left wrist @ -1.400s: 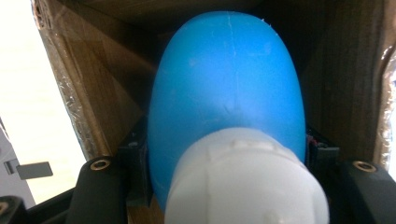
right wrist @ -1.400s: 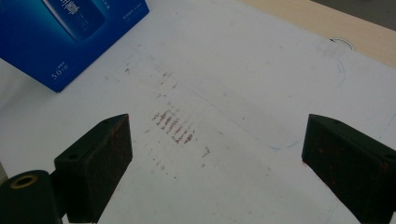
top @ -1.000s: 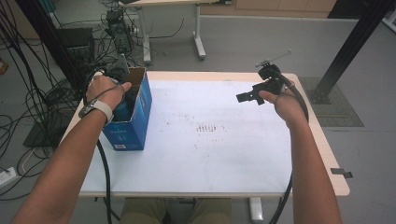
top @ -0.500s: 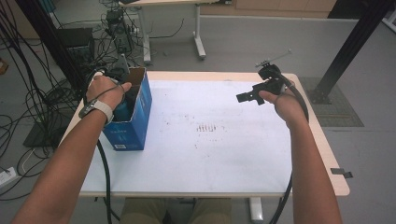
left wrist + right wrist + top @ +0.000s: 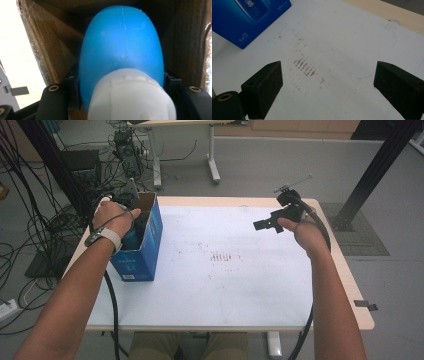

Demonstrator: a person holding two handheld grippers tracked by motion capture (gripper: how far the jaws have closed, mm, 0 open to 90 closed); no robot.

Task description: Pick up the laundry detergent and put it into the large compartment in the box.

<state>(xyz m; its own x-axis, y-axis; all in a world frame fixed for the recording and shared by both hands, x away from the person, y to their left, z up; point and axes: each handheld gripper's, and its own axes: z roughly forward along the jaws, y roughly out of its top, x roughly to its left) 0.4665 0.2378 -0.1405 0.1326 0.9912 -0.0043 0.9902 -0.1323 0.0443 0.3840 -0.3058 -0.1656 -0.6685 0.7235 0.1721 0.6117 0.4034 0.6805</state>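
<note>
the left gripper [image 5: 120,82] reaches down into the open-topped blue cardboard box [image 5: 142,250] at the left side of the white-topped table [image 5: 225,290], its jaws clamped on the sides of a smooth blue plastic bottle with a white ribbed cap [image 5: 121,50], which sits inside the box's brown interior. the right gripper [image 5: 328,82] hangs above the table's right half, well apart from the box, its jaws spread wide with nothing between them

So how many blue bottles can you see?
1. The blue bottle with a white cap is inside the blue box at the table's left, clamped by the left gripper. The box may hide more.
</note>
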